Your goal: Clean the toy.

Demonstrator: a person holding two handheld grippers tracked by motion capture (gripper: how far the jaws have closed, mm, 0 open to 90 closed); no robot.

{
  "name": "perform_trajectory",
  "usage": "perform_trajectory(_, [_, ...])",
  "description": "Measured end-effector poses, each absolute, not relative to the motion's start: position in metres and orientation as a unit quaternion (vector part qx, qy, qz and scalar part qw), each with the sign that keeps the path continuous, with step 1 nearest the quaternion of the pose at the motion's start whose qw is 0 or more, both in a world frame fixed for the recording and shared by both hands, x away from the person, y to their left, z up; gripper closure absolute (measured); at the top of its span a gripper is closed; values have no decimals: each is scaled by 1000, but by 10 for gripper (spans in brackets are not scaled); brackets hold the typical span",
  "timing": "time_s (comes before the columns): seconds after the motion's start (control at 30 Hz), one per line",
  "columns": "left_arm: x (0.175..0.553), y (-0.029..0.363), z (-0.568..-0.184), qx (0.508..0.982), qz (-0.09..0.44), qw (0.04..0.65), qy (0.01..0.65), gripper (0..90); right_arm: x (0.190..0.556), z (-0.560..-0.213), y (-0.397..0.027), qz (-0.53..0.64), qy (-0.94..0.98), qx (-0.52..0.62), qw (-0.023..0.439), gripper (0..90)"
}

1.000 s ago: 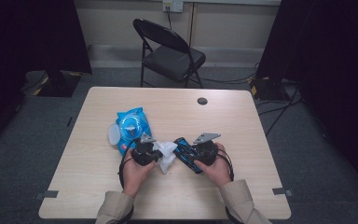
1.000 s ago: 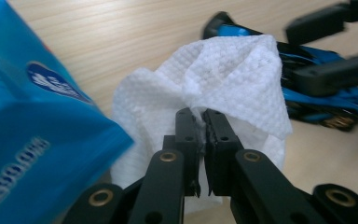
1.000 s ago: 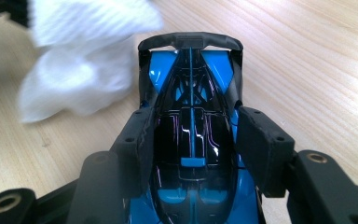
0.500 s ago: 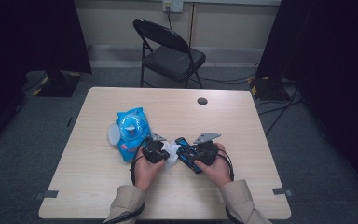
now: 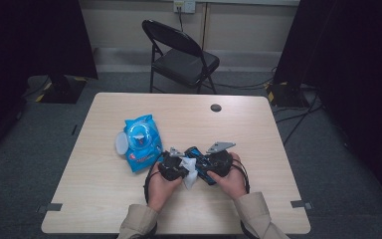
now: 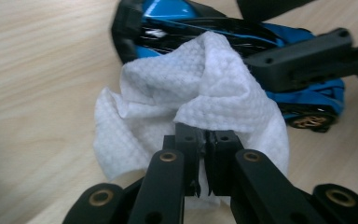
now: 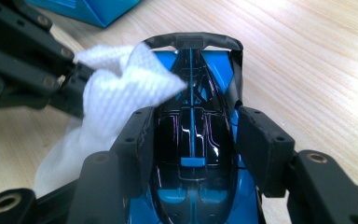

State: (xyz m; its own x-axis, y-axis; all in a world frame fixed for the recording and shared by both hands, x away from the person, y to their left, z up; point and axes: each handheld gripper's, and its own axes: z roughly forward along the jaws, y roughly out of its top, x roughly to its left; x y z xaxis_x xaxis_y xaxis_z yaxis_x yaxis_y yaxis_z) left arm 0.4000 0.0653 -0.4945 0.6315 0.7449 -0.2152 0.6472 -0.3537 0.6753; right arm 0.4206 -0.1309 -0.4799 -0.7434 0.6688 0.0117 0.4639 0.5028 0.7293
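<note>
From the high view my hands cover most of the toy car [image 5: 200, 163] near the front edge of the bench [image 5: 258, 199], so I can barely make it out between the left gripper [image 5: 179, 167] and the right gripper [image 5: 210, 164]. In the left gripper view the jaws are pinched together on the white wipe [image 6: 186, 100], which lies against the car [image 6: 303, 100] and hides its middle. In the right gripper view the jaws sit partly apart, clamped on the car's [image 7: 192, 140] sides, and its near end is cut off.
</note>
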Motion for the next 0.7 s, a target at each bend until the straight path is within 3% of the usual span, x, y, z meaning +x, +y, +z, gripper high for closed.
perform_trajectory(0.7, [377, 38, -494, 836, 53, 379, 394, 854, 421, -480, -132, 374, 855, 332, 135, 477])
